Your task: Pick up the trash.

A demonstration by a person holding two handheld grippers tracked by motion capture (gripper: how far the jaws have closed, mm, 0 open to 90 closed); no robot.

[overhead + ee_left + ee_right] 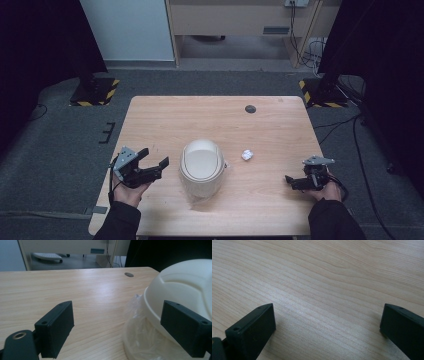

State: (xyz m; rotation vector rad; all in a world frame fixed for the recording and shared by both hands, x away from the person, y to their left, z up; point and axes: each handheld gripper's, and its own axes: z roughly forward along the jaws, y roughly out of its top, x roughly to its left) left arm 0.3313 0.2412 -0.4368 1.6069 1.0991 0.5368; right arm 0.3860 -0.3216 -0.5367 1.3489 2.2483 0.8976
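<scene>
High view: small white bin with a domed swing lid (pixel 202 165) stands mid-counter (pixel 260 125), clear plastic liner bunched at its base. Left tool (pixel 151 162) is just beside the bin's left side, jaws spread, not touching. Right tool (pixel 291 181) sits low near the right front edge, well apart from the bin. A crumpled paper ball (pixel 247 154) lies between the bin and the right tool, closer to the bin. Dark round cap (pixel 250 109) toward the far edge.

Left gripper view: left tool (pixel 125 327) wide open, nothing between the jaws. Bin (pixel 185 287) fills the right side, its dome behind the right-hand jaw; liner (pixel 140 337) wrinkles out below the lid rim. Counter (pixel 75 290) bare ahead.

Right gripper view: right tool (pixel 327 327) spread wide, empty, hovering low over bare wood (pixel 324 277).

Read: looks like the approach step, nothing grasped yet. Likely job is getting the paper ball into the bin. Next move calls for the right tool to swing left to the ball and pinch it lightly, since it will crush and skid. Left tool probably needs to steady the bin or tip the lid; bin looks light, so it could slide if pushed.
</scene>
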